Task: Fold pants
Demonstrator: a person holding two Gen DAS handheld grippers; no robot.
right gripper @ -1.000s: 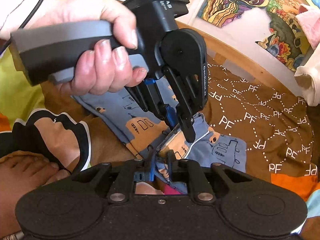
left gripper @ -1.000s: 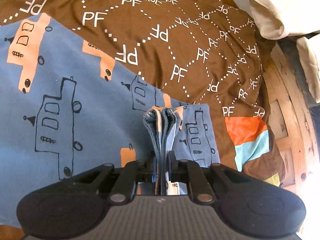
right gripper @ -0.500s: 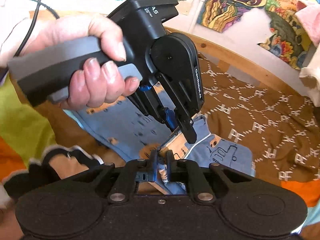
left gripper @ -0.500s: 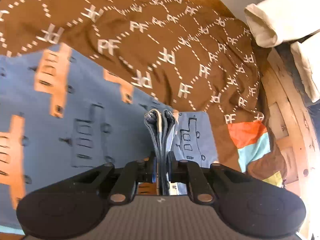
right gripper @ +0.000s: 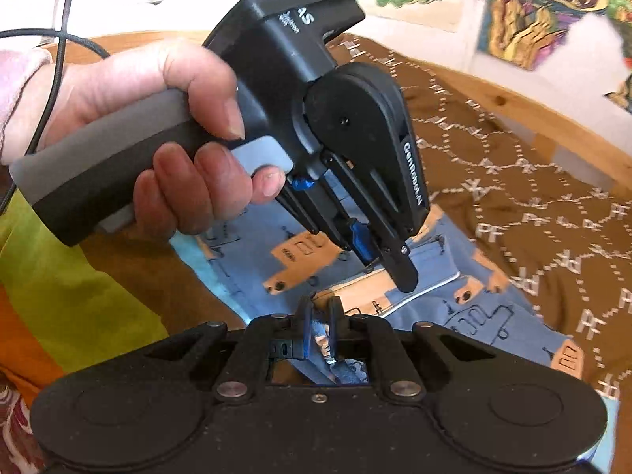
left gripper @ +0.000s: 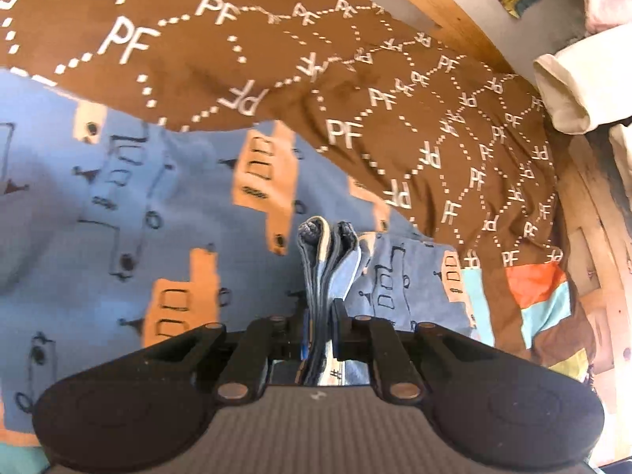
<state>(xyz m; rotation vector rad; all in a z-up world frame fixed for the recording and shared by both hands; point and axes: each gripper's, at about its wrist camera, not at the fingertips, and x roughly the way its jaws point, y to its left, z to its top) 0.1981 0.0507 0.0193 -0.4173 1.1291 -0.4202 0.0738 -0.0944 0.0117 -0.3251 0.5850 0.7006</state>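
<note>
Both grippers stay clamped on the blue truck-printed cotton pants [left gripper: 166, 213]: left gripper [left gripper: 320, 312] pinches bunched hems, right gripper [right gripper: 318, 316] probably an edge. The cloth has swept toward twelve o'clock across the brown PF-lettered bedspread [left gripper: 395, 110], so the fold is advancing.

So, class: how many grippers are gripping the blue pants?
2: the left gripper pinches a bunched edge; the right gripper clamps the pants nearest its camera.
</note>
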